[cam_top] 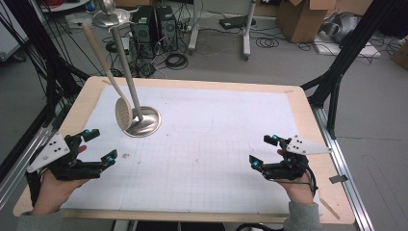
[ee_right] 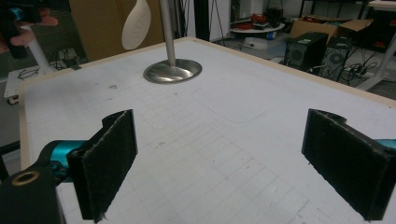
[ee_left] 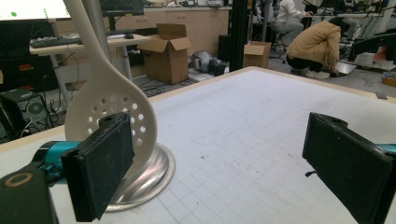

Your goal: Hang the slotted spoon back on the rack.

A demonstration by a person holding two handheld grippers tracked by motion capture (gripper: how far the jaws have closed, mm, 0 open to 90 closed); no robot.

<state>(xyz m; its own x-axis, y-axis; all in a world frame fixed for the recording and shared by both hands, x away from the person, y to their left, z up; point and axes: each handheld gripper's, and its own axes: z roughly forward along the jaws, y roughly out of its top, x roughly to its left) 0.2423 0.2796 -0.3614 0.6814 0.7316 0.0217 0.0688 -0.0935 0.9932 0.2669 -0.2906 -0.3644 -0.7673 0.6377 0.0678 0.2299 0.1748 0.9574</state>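
With both grippers' jaws wide apart and holding nothing, the slotted spoon [cam_top: 123, 113] hanging on the metal stand [cam_top: 142, 121] just ahead of the left gripper [cam_top: 100, 146] could swing or unhook if bumped, while the right gripper [cam_top: 263, 150] waits well apart.

We note our left gripper [ee_left: 224, 168] with jaws spread wide and empty. The perforated spoon [ee_left: 109, 107] hangs over the metal stand base [ee_left: 149, 179], just beyond the left jaw.
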